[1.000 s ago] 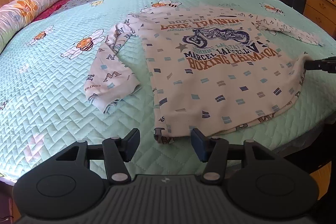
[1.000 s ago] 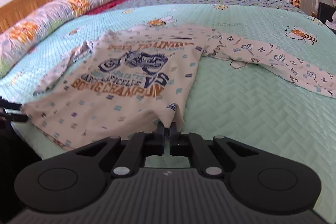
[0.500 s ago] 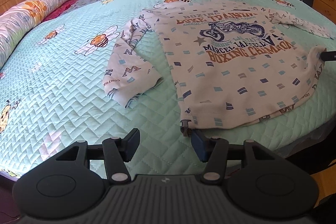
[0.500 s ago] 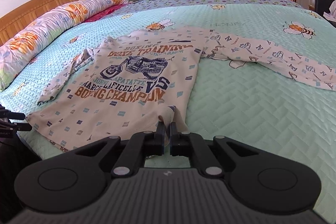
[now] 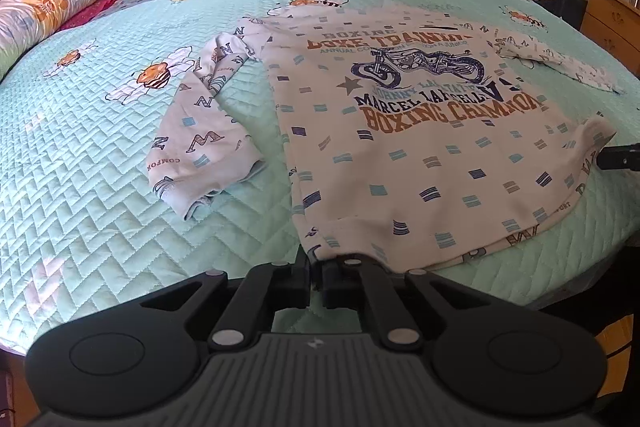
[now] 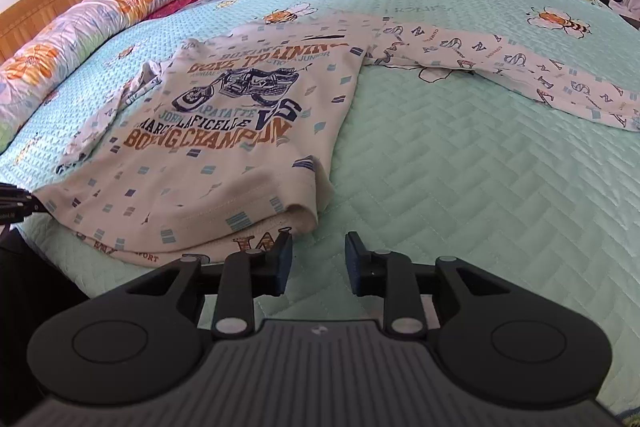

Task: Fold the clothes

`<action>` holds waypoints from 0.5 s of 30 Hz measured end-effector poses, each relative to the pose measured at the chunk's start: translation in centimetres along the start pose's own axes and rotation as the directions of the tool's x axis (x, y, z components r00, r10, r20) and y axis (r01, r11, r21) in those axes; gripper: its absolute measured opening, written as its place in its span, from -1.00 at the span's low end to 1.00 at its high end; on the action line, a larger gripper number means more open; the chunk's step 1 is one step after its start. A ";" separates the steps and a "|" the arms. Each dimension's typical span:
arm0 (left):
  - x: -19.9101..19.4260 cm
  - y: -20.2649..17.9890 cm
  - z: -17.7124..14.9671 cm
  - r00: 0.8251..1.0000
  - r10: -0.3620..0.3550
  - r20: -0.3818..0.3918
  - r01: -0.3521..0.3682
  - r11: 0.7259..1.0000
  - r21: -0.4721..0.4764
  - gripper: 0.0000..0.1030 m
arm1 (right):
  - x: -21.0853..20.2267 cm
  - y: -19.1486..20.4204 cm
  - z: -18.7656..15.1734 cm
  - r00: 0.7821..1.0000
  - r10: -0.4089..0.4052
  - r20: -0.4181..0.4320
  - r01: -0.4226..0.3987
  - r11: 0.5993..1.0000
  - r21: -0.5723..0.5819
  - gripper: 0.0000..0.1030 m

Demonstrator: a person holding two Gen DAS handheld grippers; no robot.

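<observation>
L gripper [image 5: 316,277] has just snapped from wide apart to fully closed, pinching the shirt's [image 5: 400,131] near-left hem corner at the bed's [image 5: 100,211] near edge. R gripper [image 6: 318,259], which had been clamped on the opposite hem corner a sec ago, is opening: jaws at a moderate gap, nothing between them, hem lying just in front on the quilt. So grip has swapped sides; prob. the hem got straightened and the left side is about to be lifted or tugged. Fold itself not yet begun, judging by the flat layout.

Shirt lies face up, printed side showing, spread across the near part of the bed, hem along the near edge, collar toward the far side.

Count: 1 shirt, 2 sleeves. Left sleeve [image 5: 200,131] bent back on itself beside the body; right sleeve [image 6: 520,75] stretched out toward the bed's right edge. 2 grippers. 1 long floral bolster [image 6: 100,15] along the headboard.
</observation>
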State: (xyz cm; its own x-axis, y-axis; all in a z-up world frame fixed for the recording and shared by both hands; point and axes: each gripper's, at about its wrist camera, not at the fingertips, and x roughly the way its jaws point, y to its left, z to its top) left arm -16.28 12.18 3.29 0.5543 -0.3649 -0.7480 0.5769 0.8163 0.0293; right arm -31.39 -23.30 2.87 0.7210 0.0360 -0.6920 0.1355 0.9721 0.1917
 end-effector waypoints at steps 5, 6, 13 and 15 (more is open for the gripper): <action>-0.4 0.2 0.7 1.000 -0.012 0.022 0.013 0.999 -0.033 -0.99 | -0.3 0.8 -0.4 1.000 -0.006 0.001 0.006 0.997 -0.083 -0.28; -0.5 0.2 0.9 0.999 -0.018 0.026 0.019 0.999 -0.037 -0.99 | -0.2 0.8 -0.1 1.000 -0.012 0.005 0.012 0.996 -0.087 -0.28; -0.1 -0.1 1.1 1.000 -0.009 0.021 0.010 0.999 -0.041 -0.99 | 1.9 0.6 1.5 1.000 0.016 0.015 -0.016 0.999 -0.035 -0.60; -0.5 0.0 1.1 1.000 -0.005 0.029 0.006 0.999 -0.045 -0.99 | 1.8 0.6 1.5 1.000 0.022 0.002 -0.022 0.999 -0.027 -0.79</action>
State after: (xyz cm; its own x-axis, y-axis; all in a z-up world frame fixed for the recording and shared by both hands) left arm -15.85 11.86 4.41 0.5685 -0.3816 -0.7289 0.5529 0.8332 -0.0049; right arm -28.97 -22.95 2.78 0.7249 0.0573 -0.6865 0.1009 0.9769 0.1882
